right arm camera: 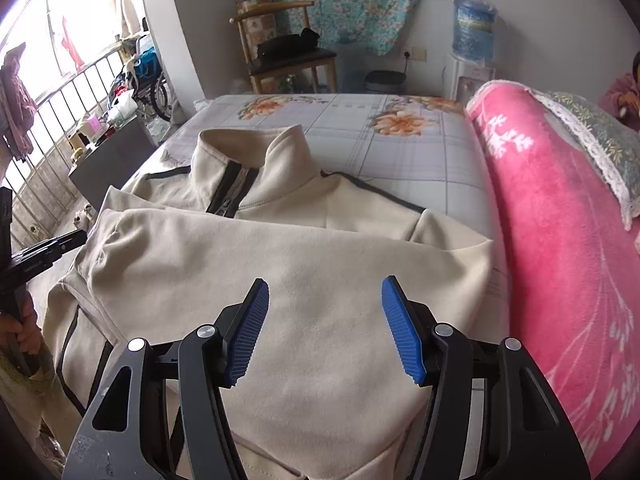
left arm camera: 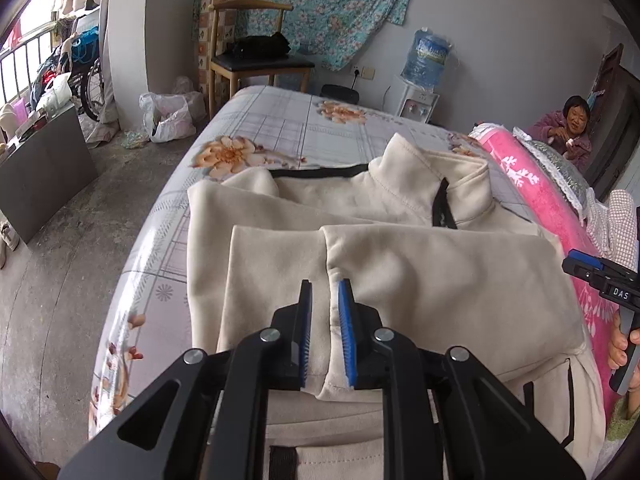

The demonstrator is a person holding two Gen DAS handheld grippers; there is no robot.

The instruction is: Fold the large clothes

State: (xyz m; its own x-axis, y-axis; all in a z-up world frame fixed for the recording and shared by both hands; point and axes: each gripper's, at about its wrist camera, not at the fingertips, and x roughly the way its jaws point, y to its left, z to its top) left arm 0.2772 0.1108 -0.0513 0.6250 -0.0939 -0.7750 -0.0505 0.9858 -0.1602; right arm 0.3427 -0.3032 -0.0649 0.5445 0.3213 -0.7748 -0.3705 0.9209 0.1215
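Left gripper [left arm camera: 325,332]: jaws nearly together, pinching the cuff edge of a folded-over sleeve [left arm camera: 276,280] at lower centre of the left wrist view, likely to keep it from sliding off. Right gripper [right arm camera: 324,330]: jaws spread, nothing between them, hovering over the cloth. Cream jacket [right arm camera: 280,264] lies flat on the bed [right arm camera: 420,152], collar toward the top of the frame, sleeves crossed over the body. Pink blanket [right arm camera: 560,240] rolled along the right edge. White plastic bag [left arm camera: 168,116] on the floor, upper left; contents unclear.
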